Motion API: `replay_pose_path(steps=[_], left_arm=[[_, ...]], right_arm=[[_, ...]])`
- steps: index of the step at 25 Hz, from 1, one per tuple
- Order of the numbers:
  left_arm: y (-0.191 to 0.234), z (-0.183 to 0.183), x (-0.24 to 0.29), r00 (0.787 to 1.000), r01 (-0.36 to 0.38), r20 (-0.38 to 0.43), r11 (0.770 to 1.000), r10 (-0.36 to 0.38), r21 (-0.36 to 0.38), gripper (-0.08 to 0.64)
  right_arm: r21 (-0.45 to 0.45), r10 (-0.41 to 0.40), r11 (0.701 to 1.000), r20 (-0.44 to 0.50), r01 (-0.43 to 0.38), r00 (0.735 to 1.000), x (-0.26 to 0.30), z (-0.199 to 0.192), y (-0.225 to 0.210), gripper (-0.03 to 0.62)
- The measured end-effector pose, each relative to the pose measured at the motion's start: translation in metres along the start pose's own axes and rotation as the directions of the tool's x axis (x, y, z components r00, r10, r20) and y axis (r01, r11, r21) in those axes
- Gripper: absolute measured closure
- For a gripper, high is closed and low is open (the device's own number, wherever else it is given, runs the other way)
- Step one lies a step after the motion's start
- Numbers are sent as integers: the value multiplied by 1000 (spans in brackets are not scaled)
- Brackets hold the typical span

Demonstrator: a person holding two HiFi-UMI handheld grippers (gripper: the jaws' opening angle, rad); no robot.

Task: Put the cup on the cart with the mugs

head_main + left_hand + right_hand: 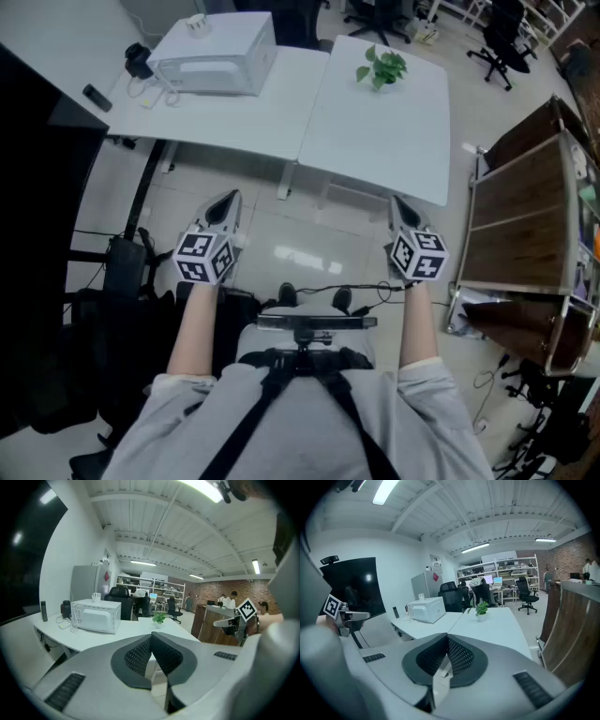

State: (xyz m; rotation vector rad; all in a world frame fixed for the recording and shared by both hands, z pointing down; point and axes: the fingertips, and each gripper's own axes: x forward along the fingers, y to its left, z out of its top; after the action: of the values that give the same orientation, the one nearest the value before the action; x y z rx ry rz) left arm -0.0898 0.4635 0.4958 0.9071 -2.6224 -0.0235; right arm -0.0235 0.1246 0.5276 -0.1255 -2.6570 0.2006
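Left gripper (228, 199), right gripper (397, 202), fingers (140, 656) together, cup (195, 21) well beyond

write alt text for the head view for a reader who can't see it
Seen from above, a person holds out a left gripper and right gripper, both shut and empty, facing two white tables. A microwave with a cup on top sits on the left one, a potted plant on the right, and a wooden cart stands far right.
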Motion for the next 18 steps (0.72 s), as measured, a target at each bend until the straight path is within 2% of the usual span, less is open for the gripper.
replay_pose_path(steps=[8, 13, 18], left_arm=[[28, 1, -7, 1000, 26, -5, 1000, -26, -7, 558], [47, 4, -10, 999, 43, 3, 999, -43, -8, 558], [69, 4, 4, 999, 39, -3, 999, -39, -38, 558]], right_arm=[[-15, 54, 998, 17, -54, 998, 19, 5, 46, 586], [-43, 78, 996, 2, -78, 997, 35, 6, 75, 586], [-68, 130, 989, -29, -132, 991, 62, 20, 97, 586]])
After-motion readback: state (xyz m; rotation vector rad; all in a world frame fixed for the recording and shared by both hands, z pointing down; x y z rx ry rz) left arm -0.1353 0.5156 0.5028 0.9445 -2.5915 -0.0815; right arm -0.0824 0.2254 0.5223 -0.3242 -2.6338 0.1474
